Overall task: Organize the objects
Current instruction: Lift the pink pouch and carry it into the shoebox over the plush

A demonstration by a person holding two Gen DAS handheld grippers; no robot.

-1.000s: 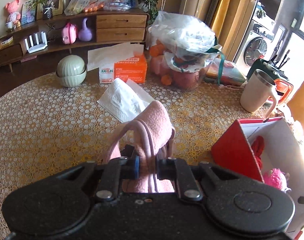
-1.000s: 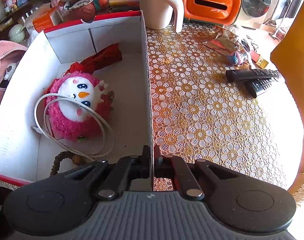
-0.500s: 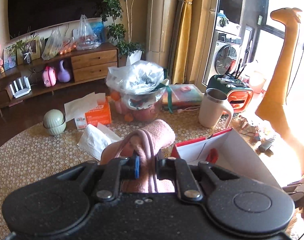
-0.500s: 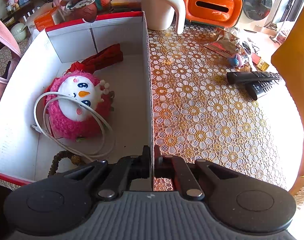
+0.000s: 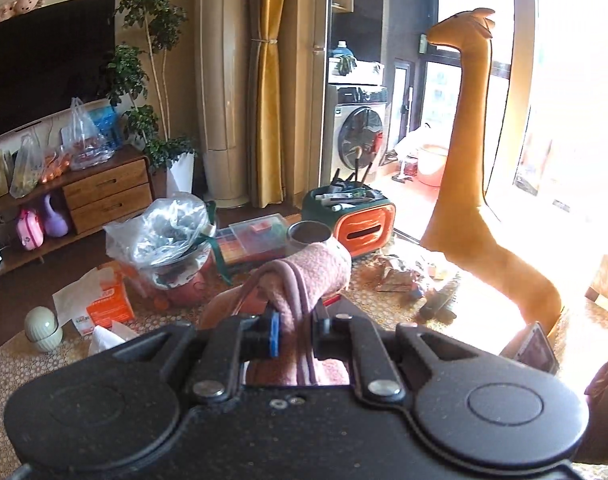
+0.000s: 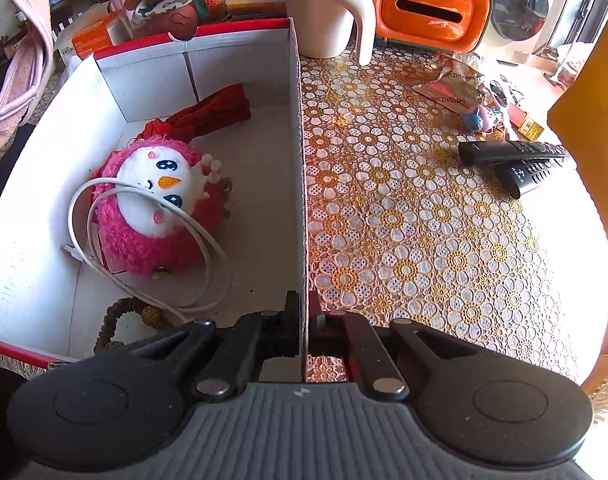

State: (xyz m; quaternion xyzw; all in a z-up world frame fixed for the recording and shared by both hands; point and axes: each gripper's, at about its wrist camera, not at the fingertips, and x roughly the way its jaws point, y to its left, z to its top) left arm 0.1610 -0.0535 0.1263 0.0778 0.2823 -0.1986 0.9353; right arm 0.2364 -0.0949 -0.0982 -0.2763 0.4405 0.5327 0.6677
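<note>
The pink fleece bag (image 5: 304, 280) hangs by its strap, pinched between my left fingers (image 5: 295, 334), lifted off the bench (image 6: 424, 220); my right fingers (image 6: 304, 312) clamp the near wall of the white box (image 6: 299, 120). Inside, left of those fingers, lie a pink plush toy (image 6: 155, 204), a white cable (image 6: 103, 248), a red cloth (image 6: 211, 112) and a bead bracelet (image 6: 119, 316). Two remotes (image 6: 516, 160), a mug (image 6: 328, 8) and wrappers (image 6: 452, 84) remain on the floral bench cover, so I judge it roughly half done. Living room beyond: TV (image 5: 43, 60), washing machine (image 5: 360, 140), plush giraffe (image 5: 472, 160).

left hand-held gripper (image 5: 295, 334) clamped, right hand-held gripper (image 6: 303, 312) clamped
</note>
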